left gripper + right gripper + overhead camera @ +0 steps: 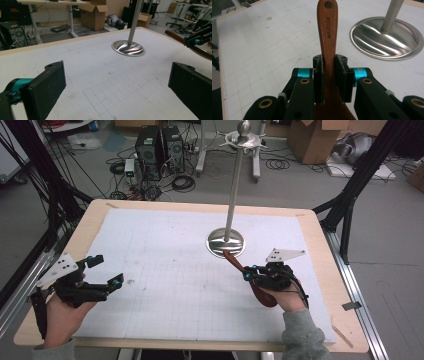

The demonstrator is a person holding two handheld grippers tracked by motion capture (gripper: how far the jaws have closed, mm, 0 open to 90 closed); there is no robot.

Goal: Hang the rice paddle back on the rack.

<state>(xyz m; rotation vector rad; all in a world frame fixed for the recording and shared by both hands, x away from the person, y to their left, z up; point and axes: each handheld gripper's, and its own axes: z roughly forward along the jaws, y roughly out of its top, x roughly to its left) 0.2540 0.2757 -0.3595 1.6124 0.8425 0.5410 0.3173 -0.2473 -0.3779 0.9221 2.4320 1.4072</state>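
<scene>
My right gripper pinches a dark reddish-brown wooden spatula by its flat handle; in the right gripper view both black pads press against the handle's edges in the lower middle of the frame. The handle runs straight up from there to the top edge, with a small round hole near its tip and the word MAXCOOK printed along it. In the high view that gripper sits right of centre in the lower half, and the spatula slants from its broad blade beside my right hand up and to the left, its narrow end reaching close to the round polished-steel base of a tall metal stand. I cannot tell whether the tip touches the base.

My left gripper lies at the lower left of the high view, jaws spread wide with nothing between them. In the left gripper view its two black pads stand far apart at the bottom corners, above the white gridded mat, with the stand upper centre and the spatula at the upper right edge.
</scene>
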